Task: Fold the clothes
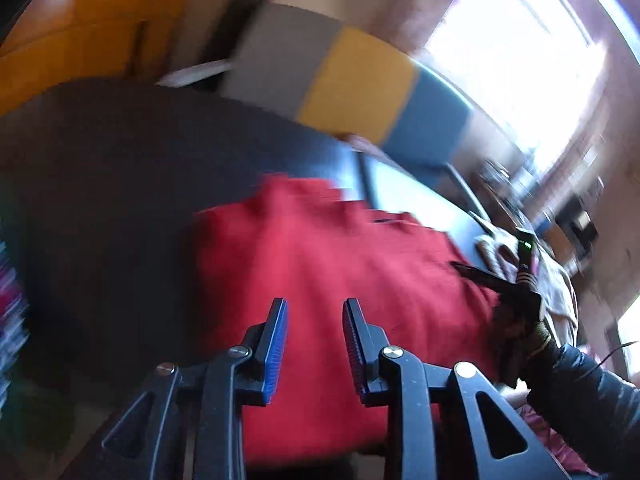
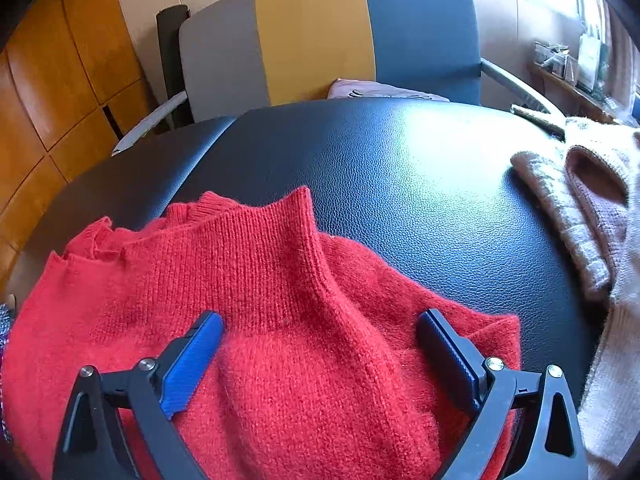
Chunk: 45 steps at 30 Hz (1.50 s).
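Red sweater [image 2: 280,300] btwn open R fingers [image 2: 192,364]

Red sweater [image 2: 280,320]: fuzzy ribbed knit. Table [image 2: 400,168]: glossy pebbled black leatherette. Beige garment [image 2: 592,208]: coarse knit.

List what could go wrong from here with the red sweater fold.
1. The right gripper stands wide open with a raised ridge of the red sweater between its fingers; closing may pinch several layers and bunch the fold.
2. The beige knit garment lies close on the black padded surface; a sweep rightward might snag or drag it.
3. The left wrist view is motion-blurred, so the left gripper could land imprecisely.
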{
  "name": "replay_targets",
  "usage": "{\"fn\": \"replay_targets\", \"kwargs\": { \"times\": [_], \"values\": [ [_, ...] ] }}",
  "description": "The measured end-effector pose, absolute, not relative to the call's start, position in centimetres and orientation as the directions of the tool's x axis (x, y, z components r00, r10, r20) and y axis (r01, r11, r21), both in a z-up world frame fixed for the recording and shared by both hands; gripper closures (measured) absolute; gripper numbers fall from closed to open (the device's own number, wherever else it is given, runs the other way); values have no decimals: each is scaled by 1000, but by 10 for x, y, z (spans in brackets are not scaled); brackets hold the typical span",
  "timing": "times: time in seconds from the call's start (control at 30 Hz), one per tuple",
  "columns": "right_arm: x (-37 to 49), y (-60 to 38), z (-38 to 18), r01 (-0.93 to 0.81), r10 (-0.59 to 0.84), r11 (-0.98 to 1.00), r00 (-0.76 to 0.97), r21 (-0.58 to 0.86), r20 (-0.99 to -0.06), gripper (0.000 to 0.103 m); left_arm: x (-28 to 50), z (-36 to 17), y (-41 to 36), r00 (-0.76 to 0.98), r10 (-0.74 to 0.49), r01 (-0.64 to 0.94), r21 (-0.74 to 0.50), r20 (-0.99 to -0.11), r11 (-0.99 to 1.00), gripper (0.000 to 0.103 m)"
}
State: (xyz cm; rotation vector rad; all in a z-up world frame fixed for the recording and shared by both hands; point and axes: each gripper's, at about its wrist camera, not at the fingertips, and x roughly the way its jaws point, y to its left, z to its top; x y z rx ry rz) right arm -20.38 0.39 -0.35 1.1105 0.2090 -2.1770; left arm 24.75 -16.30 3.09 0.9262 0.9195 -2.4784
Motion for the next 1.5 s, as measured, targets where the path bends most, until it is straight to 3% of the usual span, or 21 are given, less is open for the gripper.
{"fn": "replay_targets", "kwargs": {
  "times": [0.13, 0.37, 0.43, 0.5, 0.53, 0.83, 1.1, 1.23, 1.37, 1.5],
  "values": [
    [-203, 6, -4, 635, -506, -755, -404, 165, -762, 3, 324, 27, -188, -721, -118, 568, -485, -682, -665, 73],
    [-199, 7, -2, 636, -508, -753, -403, 166, -761, 2, 290, 10, -177, -692, 22, 508, -509, -721, -695, 69],
    [-199, 7, -2, 637, -508, -753, -403, 165, -761, 2, 284, 7, -172, -667, 43, 508, -496, -744, -705, 73],
    [-198, 7, -2, 637, -506, -753, -405, 162, -762, 2, 288, 13, -163, -663, 10, 505, -457, -749, -732, 95],
    [-198, 7, -2, 638, -505, -753, -405, 160, -762, 2, 291, 15, -159, -656, -10, 509, -432, -755, -745, 97],
    [-192, 0, -2, 649, -490, -749, -408, 133, -770, 1, 292, -26, -140, -471, -112, 567, -203, -875, -799, 98],
    [-193, -1, -2, 650, -481, -750, -410, 122, -775, 1, 302, 19, -144, -568, -91, 549, -295, -818, -782, 93],
    [-193, -2, -2, 651, -478, -750, -412, 117, -776, 1, 304, 48, -155, -643, -136, 564, -346, -754, -749, 90],
    [-190, -4, -2, 651, -460, -754, -425, 89, -780, 1, 262, 70, -153, -678, -174, 532, -313, -714, -787, 88],
    [-187, -3, -2, 651, -459, -754, -429, 87, -778, 1, 215, 68, -152, -654, -179, 517, -262, -735, -815, 88]
  ]
}}
